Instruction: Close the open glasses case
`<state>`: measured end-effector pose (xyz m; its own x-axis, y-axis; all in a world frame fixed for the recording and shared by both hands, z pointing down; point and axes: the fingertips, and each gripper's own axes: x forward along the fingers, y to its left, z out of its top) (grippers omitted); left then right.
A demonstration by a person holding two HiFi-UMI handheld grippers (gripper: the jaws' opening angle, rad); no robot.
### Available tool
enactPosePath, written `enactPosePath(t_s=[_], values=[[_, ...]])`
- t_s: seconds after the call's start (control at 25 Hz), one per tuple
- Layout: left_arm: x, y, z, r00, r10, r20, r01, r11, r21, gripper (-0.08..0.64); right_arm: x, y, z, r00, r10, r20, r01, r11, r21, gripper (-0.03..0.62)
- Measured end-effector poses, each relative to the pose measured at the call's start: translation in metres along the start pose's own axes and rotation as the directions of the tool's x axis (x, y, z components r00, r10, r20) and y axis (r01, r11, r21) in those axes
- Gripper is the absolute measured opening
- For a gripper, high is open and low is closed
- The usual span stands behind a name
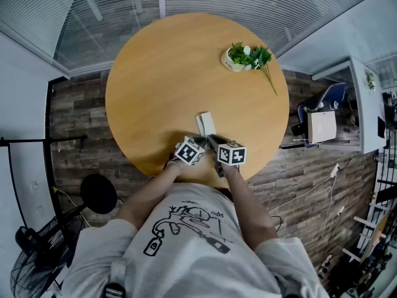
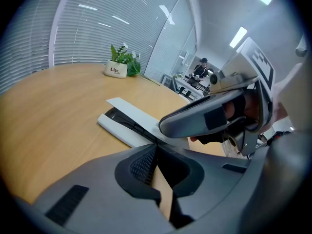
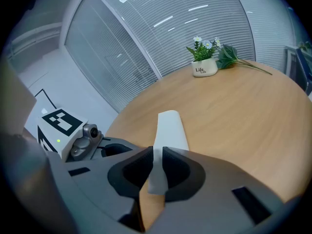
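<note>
We see the white glasses case point(image 1: 205, 125) lying open on the round wooden counter point(image 1: 155, 73). It is close to the edge nearest the person and well apart from the small potted plant point(image 1: 236, 59) on the far side. The right claw point(image 3: 156, 156) is clenched on the case's lifted lid (the pale flap runs straight between its jaws). The left claw point(image 2: 156, 149) sits just beside it at the case's near end, with its tips pressed together. It seems to hold nothing, though the other claw's body blocks part of that view.
</note>
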<state>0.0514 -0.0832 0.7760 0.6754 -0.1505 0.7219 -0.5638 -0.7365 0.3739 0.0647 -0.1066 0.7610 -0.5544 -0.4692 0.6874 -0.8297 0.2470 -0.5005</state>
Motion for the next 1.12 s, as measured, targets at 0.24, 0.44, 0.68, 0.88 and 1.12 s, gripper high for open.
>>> enactPosePath(t_s=[0.24, 0.44, 0.68, 0.88, 1.12], values=[[0.0002, 0.0021, -0.0014, 1.0, 0.002, -0.01, -0.002, 1.0, -0.01, 0.018, 0.0012, 0.0004, 0.0006, 1.0, -0.001, -0.007, 0.001, 1.0, -0.003, 0.067], [0.0005, 0.0026, -0.0029, 1.0, 0.0, -0.005, 0.0, 1.0, -0.016, 0.018, 0.0024, 0.0011, -0.0013, 1.0, -0.002, -0.007, 0.002, 1.0, -0.004, 0.067], [-0.0003, 0.0021, -0.0057, 1.0, -0.002, -0.01, 0.002, 0.999, -0.035, 0.018, 0.0026, 0.0026, -0.0029, 1.0, -0.001, -0.016, 0.0, 1.0, -0.012, 0.067], [0.0027, 0.0021, -0.0059, 1.0, -0.008, -0.015, 0.007, 0.999, -0.047, 0.018, 0.0029, 0.0012, -0.0027, 1.0, -0.001, -0.021, 0.0, 1.0, -0.015, 0.067], [0.0043, 0.0033, -0.0092, 1.0, -0.011, -0.017, 0.01, 0.998, -0.061, 0.018, 0.0044, 0.0026, -0.0035, 1.0, 0.001, -0.029, -0.002, 1.0, -0.02, 0.067]])
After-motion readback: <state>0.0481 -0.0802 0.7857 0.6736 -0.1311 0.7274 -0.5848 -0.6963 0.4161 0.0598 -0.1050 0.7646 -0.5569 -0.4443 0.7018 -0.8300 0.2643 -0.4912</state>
